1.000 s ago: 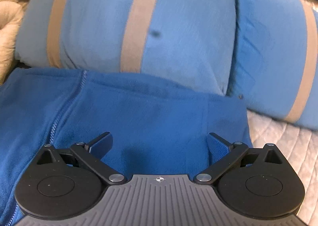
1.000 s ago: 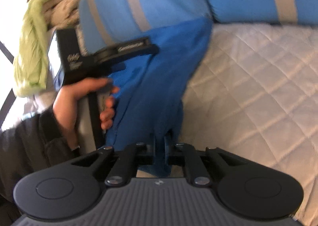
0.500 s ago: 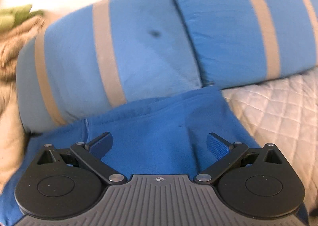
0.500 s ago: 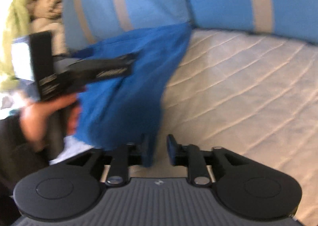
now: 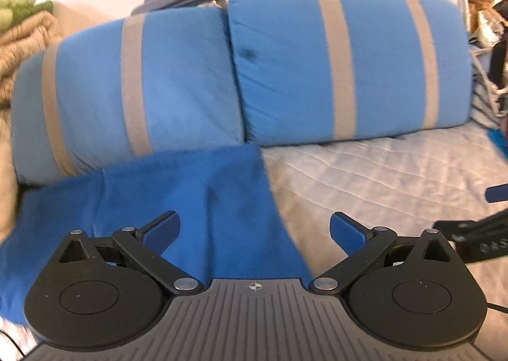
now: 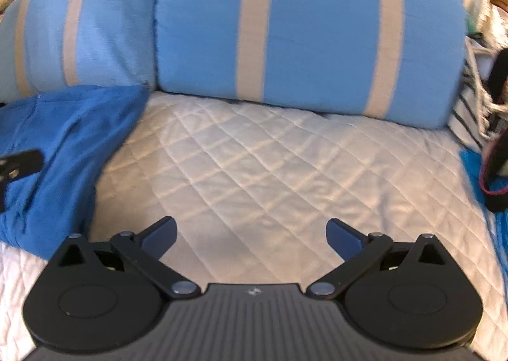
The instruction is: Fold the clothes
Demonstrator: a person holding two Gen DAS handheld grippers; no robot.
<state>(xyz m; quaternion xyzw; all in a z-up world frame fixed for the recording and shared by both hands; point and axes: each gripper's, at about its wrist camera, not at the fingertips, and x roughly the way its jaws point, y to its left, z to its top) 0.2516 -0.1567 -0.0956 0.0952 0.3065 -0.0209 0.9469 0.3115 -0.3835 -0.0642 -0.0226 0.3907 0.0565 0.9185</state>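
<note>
The right claw (image 6: 250,234) is opening, its jaws spread wide over the cream quilted bedcover (image 6: 270,170) with nothing between them. The left claw (image 5: 255,230) is released too, hovering above the folded royal-blue fleece garment (image 5: 177,189), which lies on the bed against the blue tan-striped pillows (image 5: 333,69).

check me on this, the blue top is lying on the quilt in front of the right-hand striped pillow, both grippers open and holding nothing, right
Not quite: the blue top lies on the quilt in front of the left-hand striped pillow, as the right wrist view shows. The left gripper is open, the right gripper is opening, and neither holds anything.
</note>
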